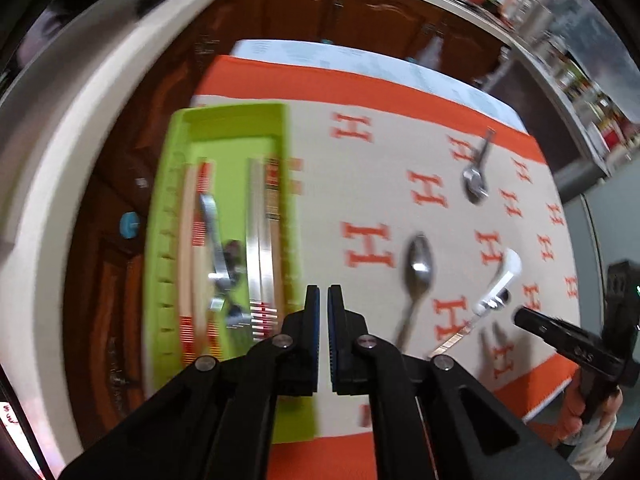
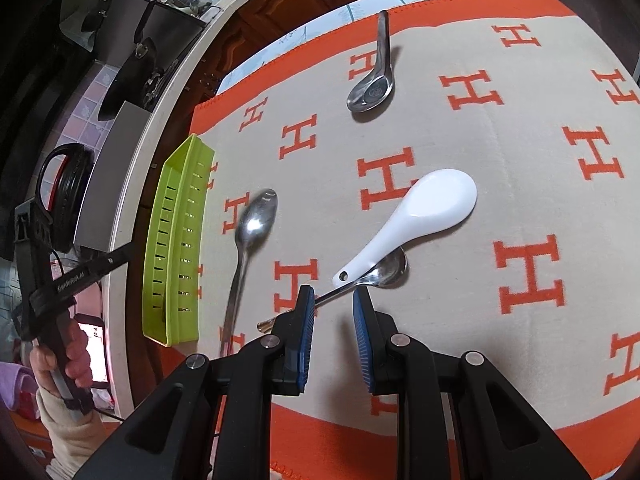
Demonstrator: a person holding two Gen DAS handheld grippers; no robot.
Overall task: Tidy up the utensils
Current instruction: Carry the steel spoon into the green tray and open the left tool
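Left gripper [image 1: 323, 300] is sitting with its jaws basically closed, nothing pinched between them, hanging just right of the green tray [image 1: 176, 148] in the left half of its view. Right gripper [image 2: 334, 300] has its jaws partly open and empty, hovering right over the thin handle of the metal spoon [image 2: 384, 270] that's tucked under the white ceramic spoon [image 2: 424, 204] mid-frame. Progress-wise I'd say roughly halfway: chopsticks and some metal pieces are already lying in the tray, though it's blurry. Still waiting on the desk cloth [image 2: 520, 120]: the long spoon [image 2: 258, 216] left of centre, the short steel spoon [image 2: 372, 88] up top, plus that stacked pair.
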